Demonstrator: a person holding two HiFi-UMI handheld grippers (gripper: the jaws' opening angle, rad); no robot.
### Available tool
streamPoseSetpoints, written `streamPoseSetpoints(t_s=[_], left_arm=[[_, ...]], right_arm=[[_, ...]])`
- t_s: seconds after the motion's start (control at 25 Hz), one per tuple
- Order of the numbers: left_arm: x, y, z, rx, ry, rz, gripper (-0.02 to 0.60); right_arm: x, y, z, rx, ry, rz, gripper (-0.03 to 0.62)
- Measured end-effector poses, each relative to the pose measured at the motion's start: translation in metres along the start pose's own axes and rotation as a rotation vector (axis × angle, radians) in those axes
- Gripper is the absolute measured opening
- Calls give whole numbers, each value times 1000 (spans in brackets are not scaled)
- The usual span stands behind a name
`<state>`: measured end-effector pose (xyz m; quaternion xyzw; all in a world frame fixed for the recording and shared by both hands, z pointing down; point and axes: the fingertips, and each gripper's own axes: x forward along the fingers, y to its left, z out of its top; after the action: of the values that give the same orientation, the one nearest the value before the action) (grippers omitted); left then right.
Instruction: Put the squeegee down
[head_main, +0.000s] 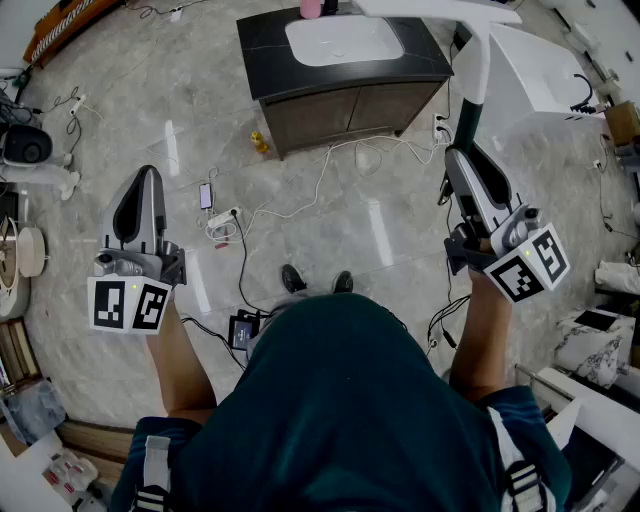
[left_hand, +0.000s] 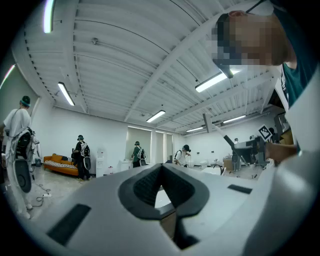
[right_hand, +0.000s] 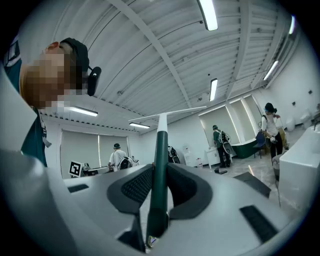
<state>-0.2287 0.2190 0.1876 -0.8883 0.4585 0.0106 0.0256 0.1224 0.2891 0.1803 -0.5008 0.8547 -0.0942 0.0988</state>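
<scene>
Squeegee (right_hand: 160, 150) held in the right gripper (right_hand: 159, 172), both fingers clamped on its dark green handle. The handle runs out along the fingers, turns white past the fingertips and ends in a long white blade set crosswise beyond them. Handle butt sits back behind the pads. Left gripper (left_hand: 161, 169) carries nothing: fingers together, tips meeting, only a small gap behind the tips. Grippers well apart above a marbled floor (head_main: 150, 120). Ahead of both sets of fingertips stands a dark vanity (head_main: 340, 95) with a white sink (head_main: 343, 42).
</scene>
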Motion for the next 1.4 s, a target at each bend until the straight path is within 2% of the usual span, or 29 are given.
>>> streamPoseSetpoints(t_s=[0.4, 0.96, 1.16, 1.4], left_arm=[[7, 21, -9, -10, 12, -8, 5], [18, 62, -23, -25, 21, -47, 5], [29, 60, -32, -34, 34, -41, 5], [53, 51, -31, -21, 39, 3, 5]], right_arm=[[22, 3, -7, 61, -15, 2, 91], [60, 8, -14, 140, -66, -48, 92], [70, -5, -17, 113, -45, -45, 92], [91, -35, -17, 118, -40, 10, 92]])
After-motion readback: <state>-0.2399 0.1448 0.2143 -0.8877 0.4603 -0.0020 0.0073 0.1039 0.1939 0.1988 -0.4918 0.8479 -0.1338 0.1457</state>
